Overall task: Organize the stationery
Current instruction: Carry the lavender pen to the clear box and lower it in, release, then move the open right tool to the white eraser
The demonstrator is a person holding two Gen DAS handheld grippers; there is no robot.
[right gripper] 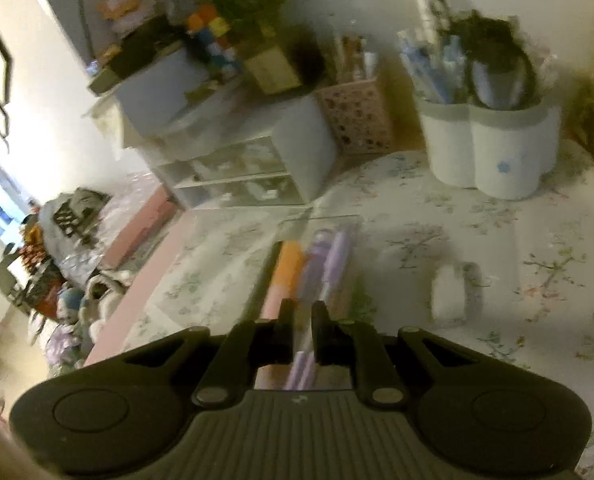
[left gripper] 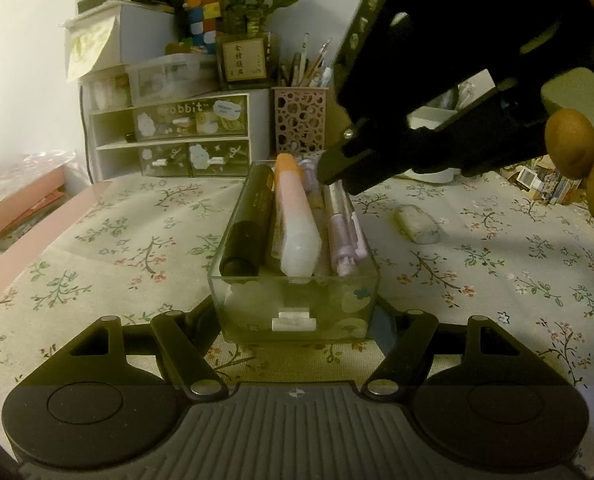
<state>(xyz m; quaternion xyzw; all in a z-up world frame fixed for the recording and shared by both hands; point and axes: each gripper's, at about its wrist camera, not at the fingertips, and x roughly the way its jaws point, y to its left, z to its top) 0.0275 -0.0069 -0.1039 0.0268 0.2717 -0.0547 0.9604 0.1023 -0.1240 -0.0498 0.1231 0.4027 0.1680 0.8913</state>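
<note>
A clear glass tray (left gripper: 297,284) stands on the floral cloth and holds a black marker (left gripper: 249,220), an orange-capped pink-and-white marker (left gripper: 297,216) and a lilac pen (left gripper: 343,224). My left gripper (left gripper: 295,320) is shut on the tray's near end, its jaws against the two side walls. My right gripper (left gripper: 329,170) reaches down over the tray's far right end. In the right wrist view, my right gripper (right gripper: 302,312) is closed narrowly around the lilac pen (right gripper: 329,264), beside the orange marker (right gripper: 291,264).
A white eraser (left gripper: 415,224) lies on the cloth right of the tray. At the back stand a white drawer unit (left gripper: 169,136), a pink lattice pen cup (left gripper: 299,120), a potted plant (left gripper: 249,4) and a white double pen holder (right gripper: 489,148). The table's pink edge (right gripper: 137,304) runs along the left.
</note>
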